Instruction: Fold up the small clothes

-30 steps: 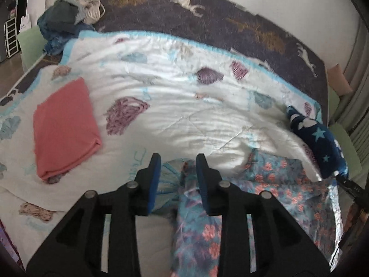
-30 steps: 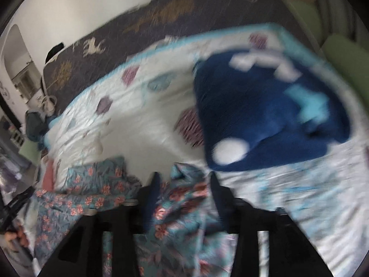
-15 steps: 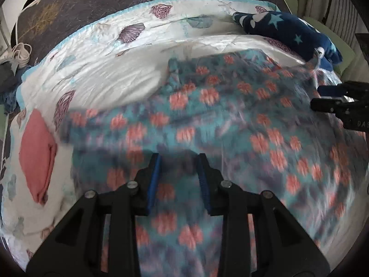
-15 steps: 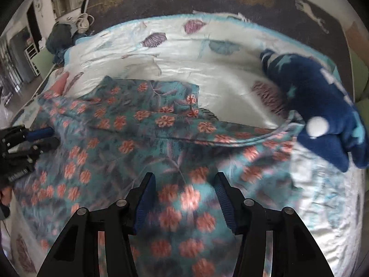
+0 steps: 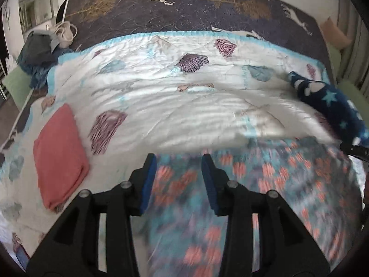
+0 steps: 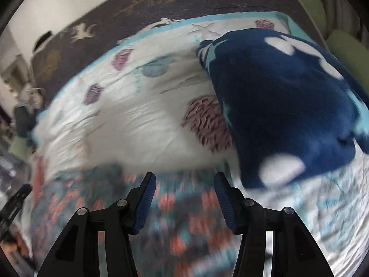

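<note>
Both grippers low over floral garment (image 5: 265, 184), teal w/ coral flowers, spread on near part of seashell quilt (image 5: 184, 106) and blurred by motion in both views. Left gripper (image 5: 178, 161): 2 blue pads apart, jaws open, floral cloth visible in the gap and under them; cannot tell if pads touch the cloth. Right gripper (image 6: 184, 181): jaws also wide apart, same blurred floral garment (image 6: 161, 219) below and between fingers, nothing pinched as far as visible. Garment edge approx. level w/ fingertips of both grippers, white quilt (image 6: 129, 124) beyond it. In left wrist view, folded coral-pink cloth (image 5: 60, 154) flat on quilt at left side, apart from floral garment. Navy fleece item w/ light stars (image 5: 332, 106) at right edge of quilt, just beyond garment's far right corner; in right wrist view same navy fleece (image 6: 283, 106) large, close on right, w/ white patches. Dark deer-pattern blanket (image 5: 184, 7) behind quilt. Pile of dark clothes (image 5: 39, 53) w/ white bag at far left corner.
</note>
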